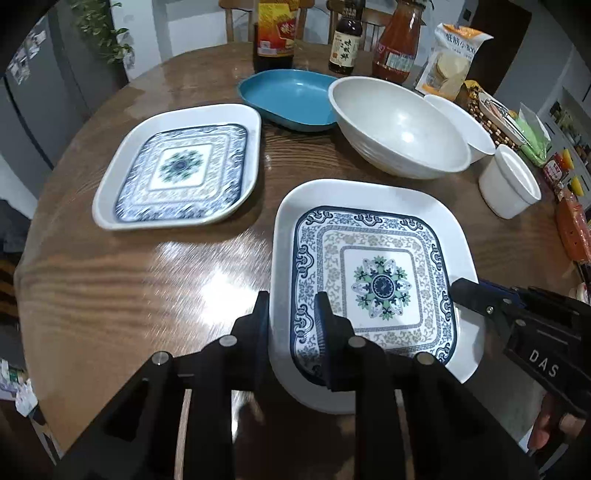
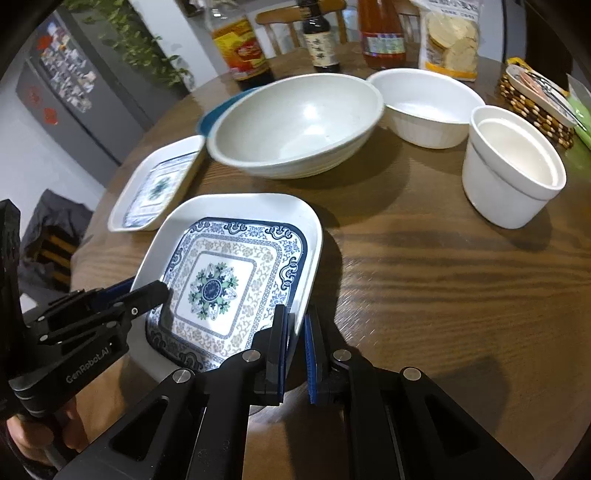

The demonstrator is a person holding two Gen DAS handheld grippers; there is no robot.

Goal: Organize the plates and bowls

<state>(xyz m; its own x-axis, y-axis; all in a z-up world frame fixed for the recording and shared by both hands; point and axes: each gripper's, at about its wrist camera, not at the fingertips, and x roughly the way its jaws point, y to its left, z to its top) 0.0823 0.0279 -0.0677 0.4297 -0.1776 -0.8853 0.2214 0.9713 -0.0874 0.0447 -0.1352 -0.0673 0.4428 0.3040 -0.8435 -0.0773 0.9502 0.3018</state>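
Note:
A square white plate (image 1: 380, 284) with a blue floral pattern lies nearest me on the wooden table (image 1: 147, 280). My left gripper (image 1: 291, 306) clamps its left rim, one finger outside and one inside. My right gripper (image 2: 297, 317) pinches the same plate (image 2: 218, 288) on its right rim. A matching patterned plate (image 1: 181, 166) lies further left. Behind are a blue oval dish (image 1: 291, 96), a large white bowl (image 1: 399, 129), a smaller white bowl (image 2: 428, 107) and a white ramekin (image 2: 513, 166).
Sauce bottles (image 1: 275, 33) and a bag of crackers (image 1: 450, 59) stand at the table's far edge. A woven basket (image 2: 535, 96) sits at the far right. Bare wood lies between the two patterned plates and right of the near plate.

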